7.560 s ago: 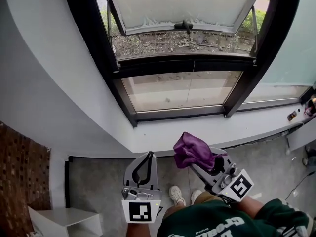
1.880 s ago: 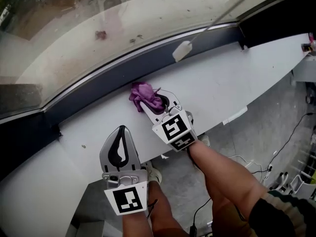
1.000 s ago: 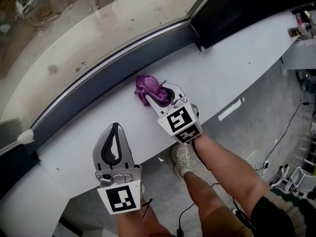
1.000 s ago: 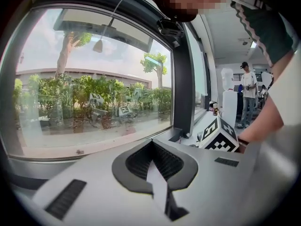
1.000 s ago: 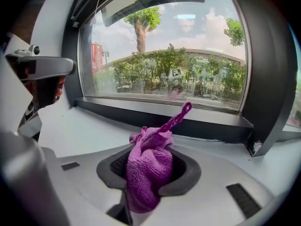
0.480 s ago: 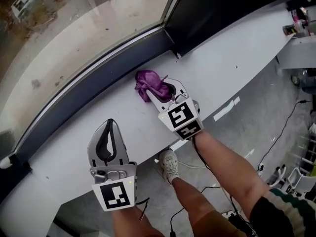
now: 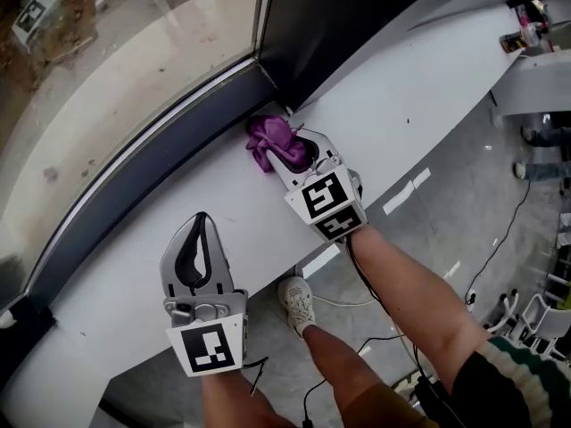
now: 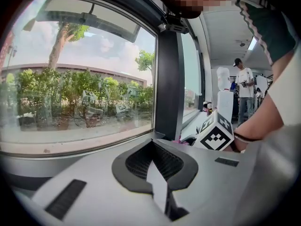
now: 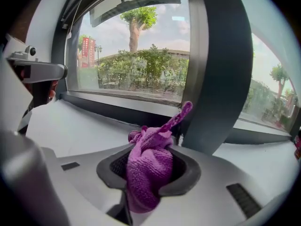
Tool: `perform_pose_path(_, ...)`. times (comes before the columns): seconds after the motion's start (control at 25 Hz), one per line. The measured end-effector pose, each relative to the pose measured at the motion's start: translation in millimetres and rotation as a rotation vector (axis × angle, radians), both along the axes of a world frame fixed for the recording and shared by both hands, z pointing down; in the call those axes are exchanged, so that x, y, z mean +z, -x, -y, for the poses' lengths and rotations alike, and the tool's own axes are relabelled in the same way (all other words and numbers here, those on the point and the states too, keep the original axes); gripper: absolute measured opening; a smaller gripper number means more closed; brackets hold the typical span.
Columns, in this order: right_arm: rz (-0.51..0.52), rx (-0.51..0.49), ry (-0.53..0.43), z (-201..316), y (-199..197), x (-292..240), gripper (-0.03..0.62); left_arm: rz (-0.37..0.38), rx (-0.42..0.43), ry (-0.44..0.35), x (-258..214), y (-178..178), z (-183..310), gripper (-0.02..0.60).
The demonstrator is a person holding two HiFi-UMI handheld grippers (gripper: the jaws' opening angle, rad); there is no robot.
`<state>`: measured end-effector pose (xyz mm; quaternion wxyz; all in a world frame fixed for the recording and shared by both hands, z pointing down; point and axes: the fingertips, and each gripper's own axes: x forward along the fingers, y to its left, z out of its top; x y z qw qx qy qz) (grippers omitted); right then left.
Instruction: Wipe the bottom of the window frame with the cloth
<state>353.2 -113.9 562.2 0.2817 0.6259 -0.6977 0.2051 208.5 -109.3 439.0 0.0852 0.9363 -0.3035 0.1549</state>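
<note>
Looking down, head view: right claw (image 7: 287, 154) pinches the cloth (image 7: 270, 141) on the sill (image 7: 134, 266), at the frame (image 7: 152, 181) beside the mullion (image 7: 330, 25). The left claw (image 7: 200, 230) hangs well apart. Left gripper view: jaws pressed together, empty. Right gripper view: the cloth (image 9: 148, 171) fills the jaws and hides their tips; contact with the frame (image 9: 117, 108) is unclear.

Counts: L gripper (image 7: 200, 228) ×1, R gripper (image 7: 287, 152) ×1; cloth (image 7: 269, 138) ×1; window frame (image 7: 152, 169) ×1; sill (image 7: 125, 261) ×1; shoe (image 7: 296, 299) ×1.
</note>
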Motion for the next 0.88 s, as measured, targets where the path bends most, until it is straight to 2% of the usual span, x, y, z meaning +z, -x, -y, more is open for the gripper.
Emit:
perform_pose_path(0.24, -0.004, 0.063, 0.002, -2.9, -7.4, 3.6, 0.141, -0.01, 0.018, 0.006, 11.2, 10.4, -3.2, 0.008)
perform_pose_path(0.44, 0.025, 0.056, 0.006, -10.6, -29.8, -5.9, 0.141, 0.009, 0.039, 0.02, 4.1, -30.8, -7.7, 0.008)
perform_pose_path(0.72, 0.066, 0.041, 0.028, -34.0, -43.7, -8.6, 0.141, -0.008, 0.054, 0.031, -2.5, -66.7, -19.1, 0.008)
perform_pose_path(0.88, 0.093, 0.059, 0.05, -58.8, -47.2, -3.7, 0.141, 0.002, 0.065, 0.045, 0.9, -73.2, -31.7, 0.008)
